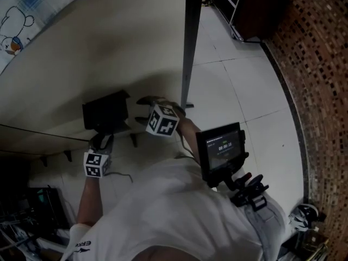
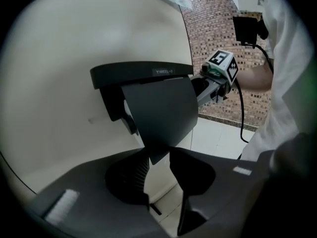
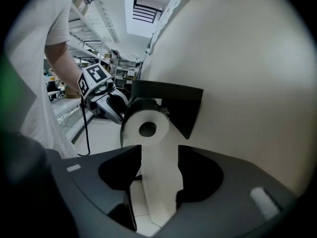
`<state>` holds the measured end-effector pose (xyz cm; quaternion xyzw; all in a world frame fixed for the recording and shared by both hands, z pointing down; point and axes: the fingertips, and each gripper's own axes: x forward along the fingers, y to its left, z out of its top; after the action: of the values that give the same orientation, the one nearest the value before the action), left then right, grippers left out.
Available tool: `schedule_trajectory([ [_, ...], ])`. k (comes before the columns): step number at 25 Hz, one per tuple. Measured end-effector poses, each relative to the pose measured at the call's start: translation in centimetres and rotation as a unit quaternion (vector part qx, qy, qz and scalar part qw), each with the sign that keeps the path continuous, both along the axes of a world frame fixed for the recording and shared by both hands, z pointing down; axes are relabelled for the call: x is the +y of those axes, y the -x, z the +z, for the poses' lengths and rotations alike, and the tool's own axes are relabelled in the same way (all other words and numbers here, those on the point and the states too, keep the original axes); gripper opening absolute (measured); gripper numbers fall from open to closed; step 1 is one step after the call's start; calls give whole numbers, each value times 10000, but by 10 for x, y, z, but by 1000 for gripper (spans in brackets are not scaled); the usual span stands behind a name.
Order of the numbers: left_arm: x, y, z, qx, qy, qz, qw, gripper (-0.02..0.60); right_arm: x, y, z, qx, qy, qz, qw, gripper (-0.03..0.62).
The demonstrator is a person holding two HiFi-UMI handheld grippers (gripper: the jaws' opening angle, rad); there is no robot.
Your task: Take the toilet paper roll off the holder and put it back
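Observation:
A black toilet paper holder [image 1: 106, 113] is fixed to the cream wall [image 1: 109, 42]. Under its cover sits the white roll [image 3: 146, 128], seen end-on, and its loose paper tail [image 3: 159, 187] hangs down. My right gripper [image 3: 159, 148] is open, and the tail fills the gap between its jaws. My left gripper [image 2: 160, 155] comes from the other side and is open. The lower corner of the holder's cover flap [image 2: 161, 110] lies between its tips. In the head view the cover hides the roll, and both marker cubes sit just below the holder.
A dark upright post [image 1: 190, 42] stands right of the holder. A brick-patterned wall [image 1: 321, 91] borders the white tiled floor [image 1: 255, 91]. A device with a lit screen [image 1: 220, 148] hangs at the person's waist. Metal shelving [image 3: 94, 29] stands behind the left gripper.

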<state>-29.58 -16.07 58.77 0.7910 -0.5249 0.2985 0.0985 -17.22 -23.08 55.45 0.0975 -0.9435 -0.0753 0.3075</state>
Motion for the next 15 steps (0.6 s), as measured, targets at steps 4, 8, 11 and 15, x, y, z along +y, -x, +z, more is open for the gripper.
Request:
schedule_trajectory([
  [4, -5, 0, 2, -28, -107, -139, 9998, 132, 4, -4, -3, -29, 30, 63, 10000, 244],
  [8, -5, 5, 12, 66, -99, -271, 9996, 132, 8, -5, -5, -16, 8, 69, 10000, 244],
  [11, -5, 1, 6, 77, -191, -186, 9996, 135, 9, -5, -7, -4, -4, 95, 10000, 242],
  [15, 1, 0, 7, 251, -300, -187, 9991, 143, 12, -4, -9, 16, -21, 142, 9999, 241],
])
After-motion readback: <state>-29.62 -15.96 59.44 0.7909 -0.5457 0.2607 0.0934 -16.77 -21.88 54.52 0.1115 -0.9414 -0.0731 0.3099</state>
